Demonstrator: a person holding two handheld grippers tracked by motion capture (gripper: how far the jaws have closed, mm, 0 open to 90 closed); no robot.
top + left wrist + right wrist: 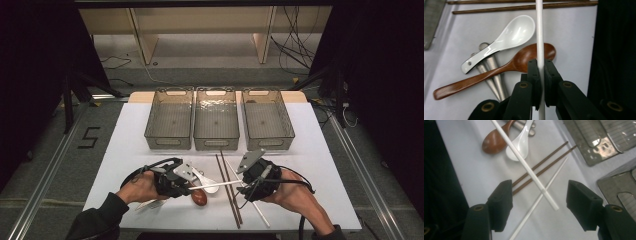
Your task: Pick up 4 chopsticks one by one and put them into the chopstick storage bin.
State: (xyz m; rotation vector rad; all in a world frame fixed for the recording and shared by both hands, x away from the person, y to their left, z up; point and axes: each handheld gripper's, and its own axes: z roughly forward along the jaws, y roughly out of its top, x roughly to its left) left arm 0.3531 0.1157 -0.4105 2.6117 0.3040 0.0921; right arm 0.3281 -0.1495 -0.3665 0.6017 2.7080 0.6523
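Left gripper view: slim, smooth white chopstick [540, 32].

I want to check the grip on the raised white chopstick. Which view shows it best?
The left gripper view: the white chopstick runs up close between the left gripper fingers, clamped. The right gripper view shows its free end between the open right gripper fingers, untouched. The high view shows it small, spanning both grippers.

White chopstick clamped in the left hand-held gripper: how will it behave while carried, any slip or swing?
The white chopstick looks stiff: it juts straight out past the left hand-held gripper with no sag. Its glossy, thin shaft may slide or pivot between the pads. The right hand-held gripper stands open around its far tip, so one grip probably bears it.
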